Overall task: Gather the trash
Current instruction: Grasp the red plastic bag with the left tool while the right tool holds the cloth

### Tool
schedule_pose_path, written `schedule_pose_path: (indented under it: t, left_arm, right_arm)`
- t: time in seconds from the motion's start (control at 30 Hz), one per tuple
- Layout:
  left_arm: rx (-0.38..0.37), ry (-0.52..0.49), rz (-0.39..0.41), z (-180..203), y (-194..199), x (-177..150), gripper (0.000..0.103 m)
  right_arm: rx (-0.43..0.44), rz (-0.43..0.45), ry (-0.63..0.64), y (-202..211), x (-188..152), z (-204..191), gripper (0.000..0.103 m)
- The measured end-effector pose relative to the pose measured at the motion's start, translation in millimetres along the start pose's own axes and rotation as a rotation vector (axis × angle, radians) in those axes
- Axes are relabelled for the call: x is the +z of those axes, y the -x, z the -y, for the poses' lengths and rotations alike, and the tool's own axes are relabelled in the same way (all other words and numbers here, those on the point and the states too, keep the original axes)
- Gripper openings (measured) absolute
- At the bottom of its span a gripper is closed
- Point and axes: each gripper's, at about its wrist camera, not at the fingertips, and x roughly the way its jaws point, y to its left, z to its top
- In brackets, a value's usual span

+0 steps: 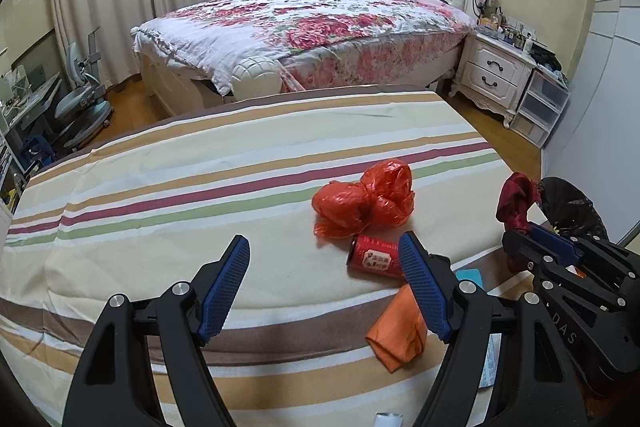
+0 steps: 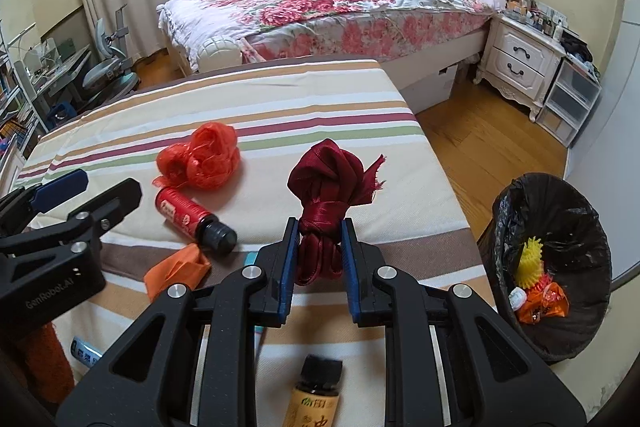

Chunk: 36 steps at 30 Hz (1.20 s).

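The right hand-held gripper [image 2: 319, 239] is clenched on a dark red knotted bundle of shiny ribbon [image 2: 332, 179], with its blue pads pressing the lower knot from both sides; the bundle is held above the desk with the striped cloth [image 2: 280, 99]. The left wrist view shows only the top of that bundle, far to the right, and the gripper's black body hides the rest. The left hand-held gripper [image 1: 324, 291] is released, its blue fingers wide apart with nothing between them, over the cloth. On the desk lie a crumpled red plastic bag [image 1: 366, 201], a small red bottle with a black cap [image 2: 192, 217] on its side just beside the bag, and a folded orange plastic piece [image 1: 398, 331] near the front edge. In the left view one finger covers the bottle's cap end, so only the right view shows the cap. A small brown bottle with a tan label [image 2: 316, 397] lies under the right gripper and is cut off by the bottom edge; the left view does not show it. A blue thing pokes out beside the orange piece, maybe a packet, but too little shows to tell. The round bin lined with a black bag [image 2: 560, 211] stands on the floor to the right of the desk; the right view looks into it and shows a yellow spiky thing [image 2: 530, 261] and orange wrappers [image 2: 544, 301], while the left view shows only part of its rim.
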Motion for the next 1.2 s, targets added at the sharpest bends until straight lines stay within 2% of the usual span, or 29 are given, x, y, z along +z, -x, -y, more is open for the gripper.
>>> schedule_pose_path:
  t: [0.4, 0.6, 0.63, 0.67, 0.73, 1.0, 1.2]
  left_arm:
    - [-0.023, -0.025, -0.079, 7.6, -43.6, 20.0, 0.077]
    - [-0.066, -0.017, -0.11, 9.3, -53.5, 20.1, 0.076]
    - [-0.07, -0.019, -0.107, 9.9, -53.3, 19.7, 0.073]
    - [-0.076, -0.022, -0.105, 10.7, -53.2, 19.3, 0.065]
    - [-0.083, -0.031, -0.11, 12.2, -55.0, 18.8, 0.059]
    - [-0.074, -0.057, -0.073, 12.2, -46.8, 18.0, 0.054]
    - [-0.042, -0.055, 0.002, 7.6, -21.3, 22.1, 0.054]
  right_arm:
    - [0.003, -0.01, -0.031, -16.9, 11.3, 17.7, 0.021]
    - [0.009, -0.02, -0.031, -23.3, 12.6, 17.2, 0.021]
    - [0.009, -0.021, -0.031, -24.0, 12.4, 17.5, 0.021]
    - [0.009, -0.021, -0.032, -24.4, 12.2, 17.6, 0.021]
    - [0.008, -0.024, -0.033, -25.1, 11.9, 18.3, 0.021]
    - [0.006, -0.018, -0.035, -21.3, 10.0, 19.1, 0.021]
    - [0.008, 0.004, -0.039, -6.9, 7.1, 21.6, 0.021]
